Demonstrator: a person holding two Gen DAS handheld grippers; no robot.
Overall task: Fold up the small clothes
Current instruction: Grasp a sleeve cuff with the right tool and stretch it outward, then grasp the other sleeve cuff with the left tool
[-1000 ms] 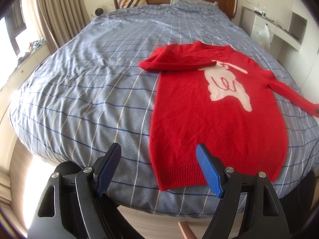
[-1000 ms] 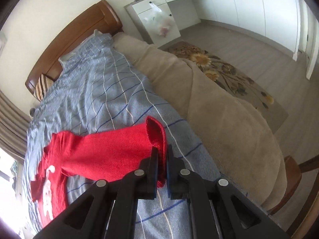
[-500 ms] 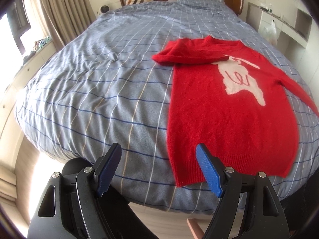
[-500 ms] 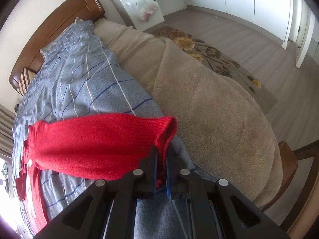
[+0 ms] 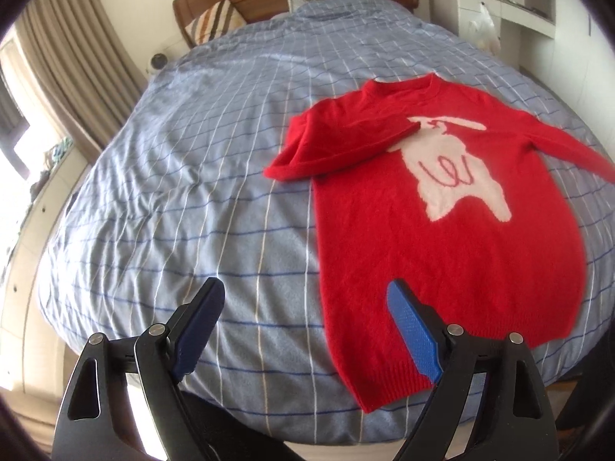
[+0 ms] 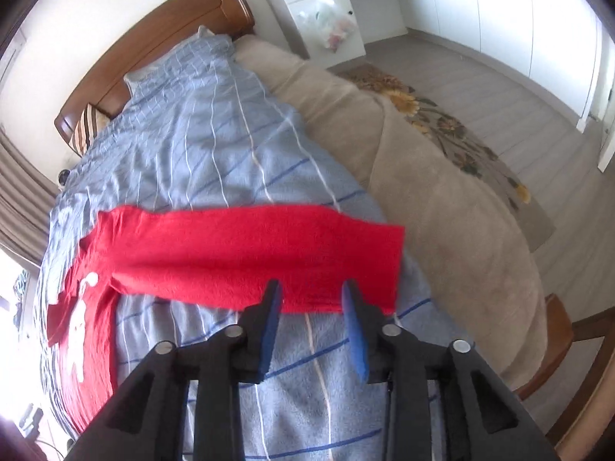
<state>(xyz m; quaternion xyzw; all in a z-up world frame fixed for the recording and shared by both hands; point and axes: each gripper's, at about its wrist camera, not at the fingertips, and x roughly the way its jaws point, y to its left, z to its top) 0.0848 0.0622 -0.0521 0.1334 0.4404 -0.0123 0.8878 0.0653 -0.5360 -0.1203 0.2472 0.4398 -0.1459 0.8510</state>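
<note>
The left hand-held gripper (image 5: 303, 322) was held wide open and empty just above the hem of the one red sweater (image 5: 442, 238), which was spread flat on the bed (image 5: 192, 176). The right hand-held gripper (image 6: 311, 320) was parted moderately, nothing gripped, beside the sweater's outstretched sleeve (image 6: 250, 253); the other sleeve (image 5: 342, 146) was folded across the chest.

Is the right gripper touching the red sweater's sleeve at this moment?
Cannot tell. In the right wrist view the right gripper is open, fingertips overlapping the sleeve edge, with no visible gap or pinch.
</note>
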